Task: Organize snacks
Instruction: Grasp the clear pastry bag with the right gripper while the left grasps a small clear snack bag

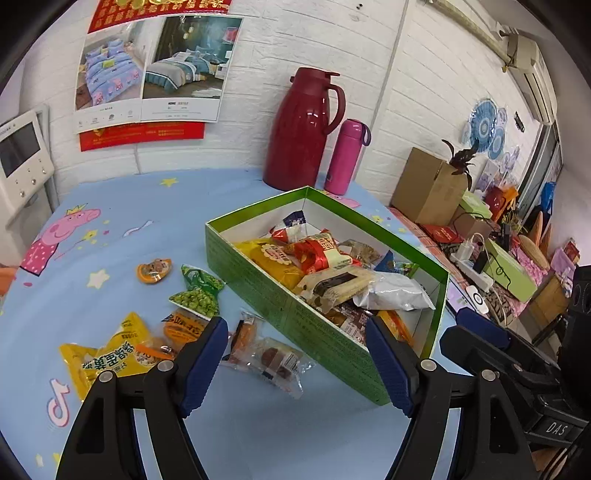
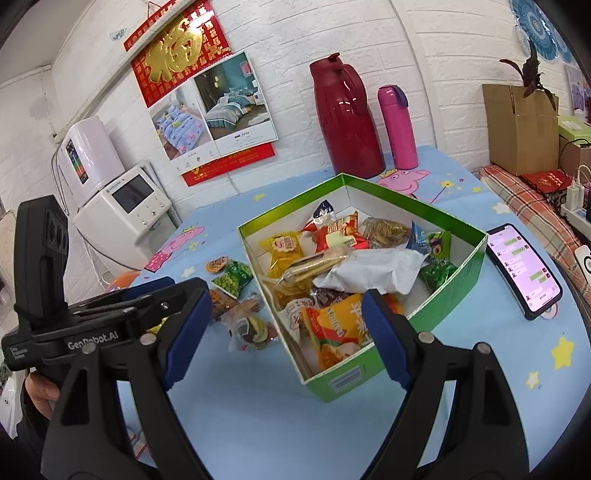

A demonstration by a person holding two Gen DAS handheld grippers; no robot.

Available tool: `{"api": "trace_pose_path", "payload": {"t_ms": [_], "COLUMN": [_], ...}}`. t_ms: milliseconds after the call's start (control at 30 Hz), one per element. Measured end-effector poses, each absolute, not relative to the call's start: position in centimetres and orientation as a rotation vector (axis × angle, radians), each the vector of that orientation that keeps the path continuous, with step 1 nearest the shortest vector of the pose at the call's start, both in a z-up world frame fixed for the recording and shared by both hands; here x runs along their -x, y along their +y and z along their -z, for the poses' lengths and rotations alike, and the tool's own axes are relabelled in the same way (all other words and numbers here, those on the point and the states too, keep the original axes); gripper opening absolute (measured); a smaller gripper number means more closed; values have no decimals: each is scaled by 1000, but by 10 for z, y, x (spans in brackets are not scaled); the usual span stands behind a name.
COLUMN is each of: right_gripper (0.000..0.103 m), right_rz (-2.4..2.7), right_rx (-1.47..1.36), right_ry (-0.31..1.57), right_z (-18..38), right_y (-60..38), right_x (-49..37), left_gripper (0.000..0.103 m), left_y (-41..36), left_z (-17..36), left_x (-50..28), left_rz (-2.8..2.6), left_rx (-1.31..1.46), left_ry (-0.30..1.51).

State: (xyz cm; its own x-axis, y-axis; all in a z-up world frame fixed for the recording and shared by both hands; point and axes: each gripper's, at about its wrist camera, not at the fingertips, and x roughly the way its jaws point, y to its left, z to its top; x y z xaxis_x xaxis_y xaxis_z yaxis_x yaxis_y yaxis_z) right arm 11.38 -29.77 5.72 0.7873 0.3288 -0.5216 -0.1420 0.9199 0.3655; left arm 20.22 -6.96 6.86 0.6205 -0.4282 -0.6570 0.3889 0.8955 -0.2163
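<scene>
The left gripper (image 1: 295,354) partly hides the loose snacks, about six on the tablecloth (image 1: 110,236); those heaped in the one green box (image 1: 258,280) overlap past counting. Both it and the right gripper (image 2: 286,334) gape wide, holding nothing.

Lower snack packets in green cardboard box (image 1: 295,314) buried under top ones, labels unreadable | orange snack packet (image 1: 181,330) part-hidden behind left hand-held gripper (image 1: 297,363) finger | text on black smartphone (image 2: 522,269) screen too small | red wall calendar (image 1: 155,14) cut off at top edge
</scene>
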Motion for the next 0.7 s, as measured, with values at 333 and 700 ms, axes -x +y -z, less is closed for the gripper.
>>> {"api": "trace_pose_path", "payload": {"t_ms": [333, 700], "right_gripper": [81, 61], "right_rz": [-381, -290], "right_rx": [-275, -45], "right_ry": [721, 773], "right_z": [-34, -2], "right_y": [-243, -184], "right_x": [-104, -153], "left_gripper": [78, 78], "left_y": [-7, 34], "left_z": [-69, -60], "left_x": [-200, -195], "left_rz": [402, 392], "left_rx": [141, 153], "left_ry": [757, 760]}}
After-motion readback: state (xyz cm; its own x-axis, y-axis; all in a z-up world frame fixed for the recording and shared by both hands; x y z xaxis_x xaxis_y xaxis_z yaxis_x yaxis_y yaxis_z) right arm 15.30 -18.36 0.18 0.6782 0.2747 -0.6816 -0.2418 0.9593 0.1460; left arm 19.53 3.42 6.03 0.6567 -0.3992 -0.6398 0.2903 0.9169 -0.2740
